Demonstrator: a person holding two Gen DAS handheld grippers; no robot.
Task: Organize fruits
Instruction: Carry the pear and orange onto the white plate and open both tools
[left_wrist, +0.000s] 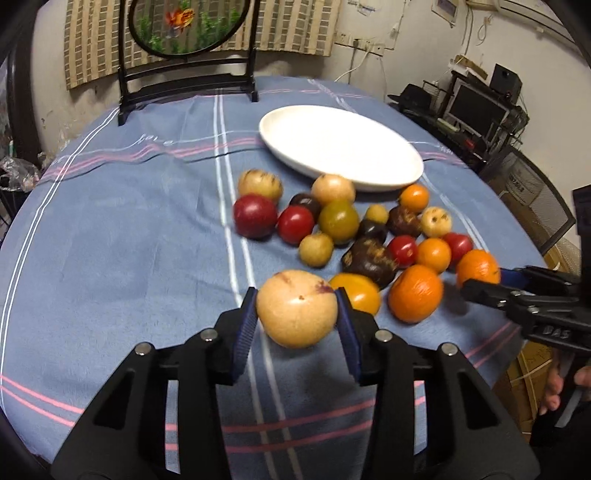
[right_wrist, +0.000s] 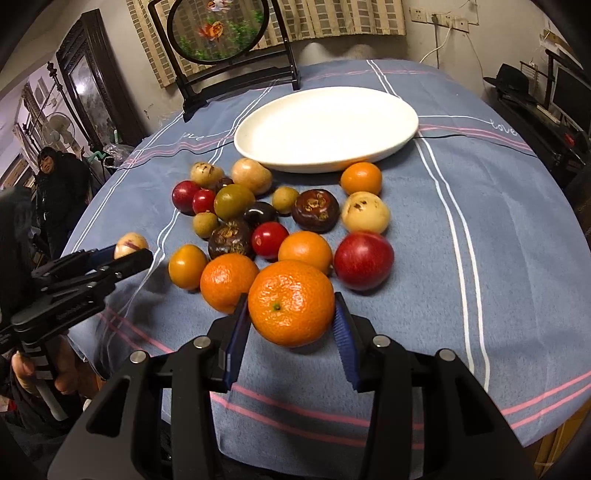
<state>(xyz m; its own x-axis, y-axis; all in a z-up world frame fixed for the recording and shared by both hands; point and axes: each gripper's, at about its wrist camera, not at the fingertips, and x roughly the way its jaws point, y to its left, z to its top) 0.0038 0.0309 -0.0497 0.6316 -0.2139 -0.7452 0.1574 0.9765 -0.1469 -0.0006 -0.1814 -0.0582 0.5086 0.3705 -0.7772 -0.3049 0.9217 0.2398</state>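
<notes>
We count one white oval plate (right_wrist: 325, 129) on the blue striped tablecloth (right_wrist: 480, 221), bare inside, and a heap of small fruits just in front of it. In the right wrist view we count four orange citrus fruits, three red ones, two dark brown fruits with rough tan caps, one glossy dark fruit, one olive-green fruit and one yellow-orange fruit (right_wrist: 187, 266); another dark fruit is half hidden behind the olive one. The pale tan fruits number about six loose ones, though blur makes the smallest hard to separate.

The left gripper (left_wrist: 297, 314) is clamped on a pale tan fruit (left_wrist: 297, 308): both blue pads press its sides. The fruit is round, smooth and beige-yellow, with a small brown dimple on top and a purple smear near its right shoulder. It sits at the near edge of the heap, just left of the yellow-orange fruit; we cannot tell whether it touches the cloth.

The right gripper (right_wrist: 291, 325) grips a mandarin (right_wrist: 291, 302), its pads on both flanks. The mandarin is bright orange with pitted skin and a small green stem scar facing the camera. It is at the near edge of the heap, beside another orange (right_wrist: 229, 282) on its left and a large red fruit (right_wrist: 364, 260) behind on its right.
</notes>
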